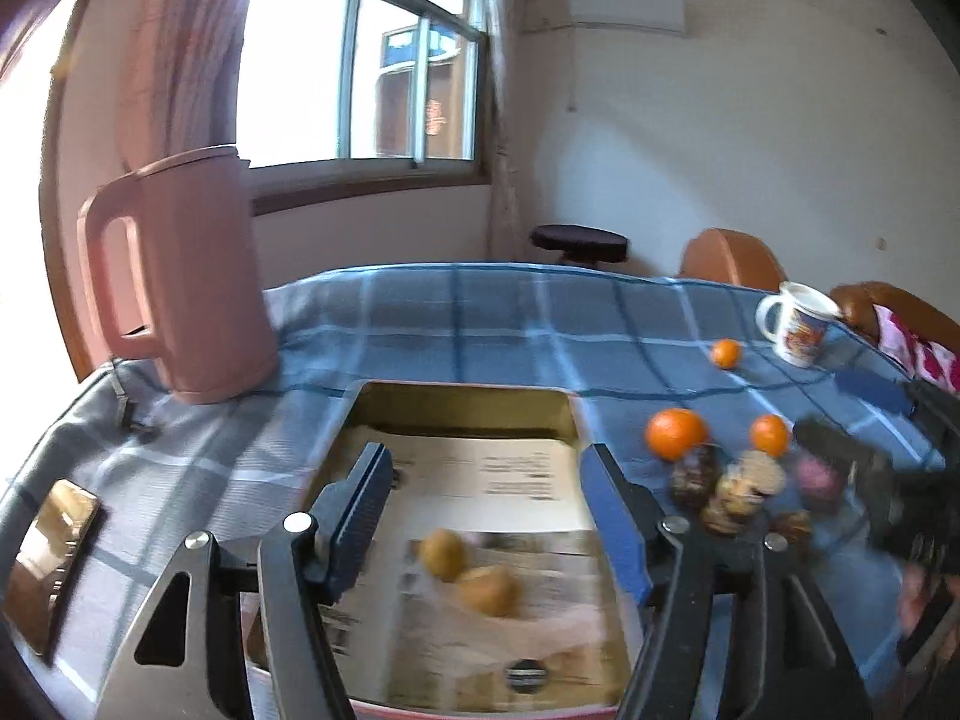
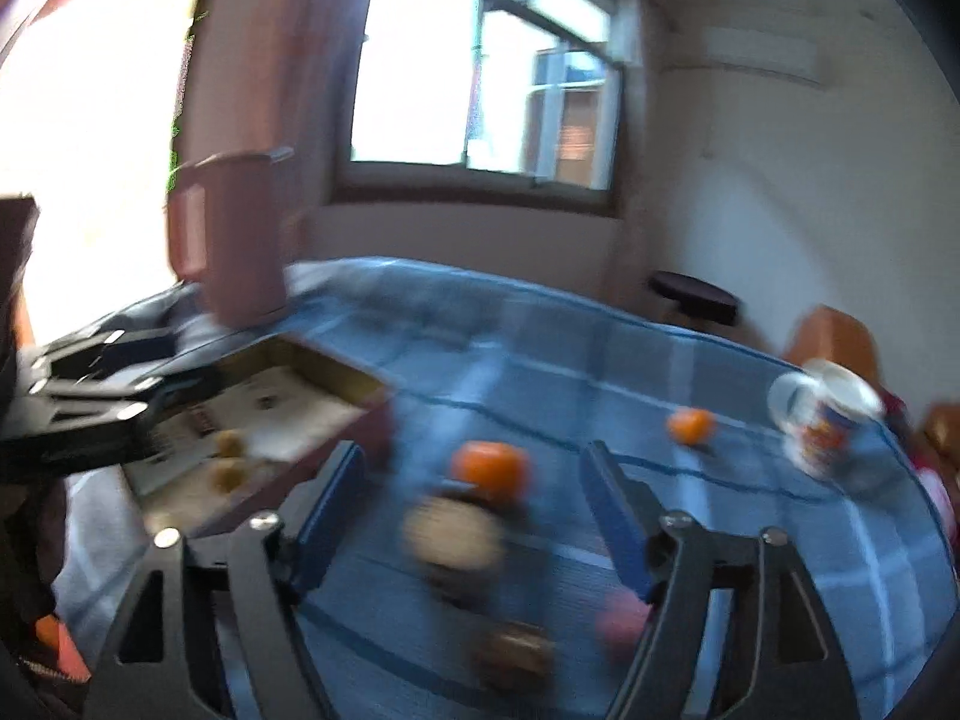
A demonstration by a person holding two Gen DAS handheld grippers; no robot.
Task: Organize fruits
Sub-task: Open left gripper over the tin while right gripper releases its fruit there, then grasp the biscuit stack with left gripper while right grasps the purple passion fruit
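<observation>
Orange fruit (image 2: 491, 468) mid-frame, blurred; both grippers' fingers (image 2: 327, 516) apart, empty; hasty close could knock it rolling off table (image 2: 750, 540).

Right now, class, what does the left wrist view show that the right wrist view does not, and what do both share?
Only the left wrist view shows the brown phone lying on the cloth, and three oranges, including one nearer the right claw. Only the right wrist view shows the left claw from outside, over the box. Both share the pink jug, box, mug and two yellowish fruits.
</observation>
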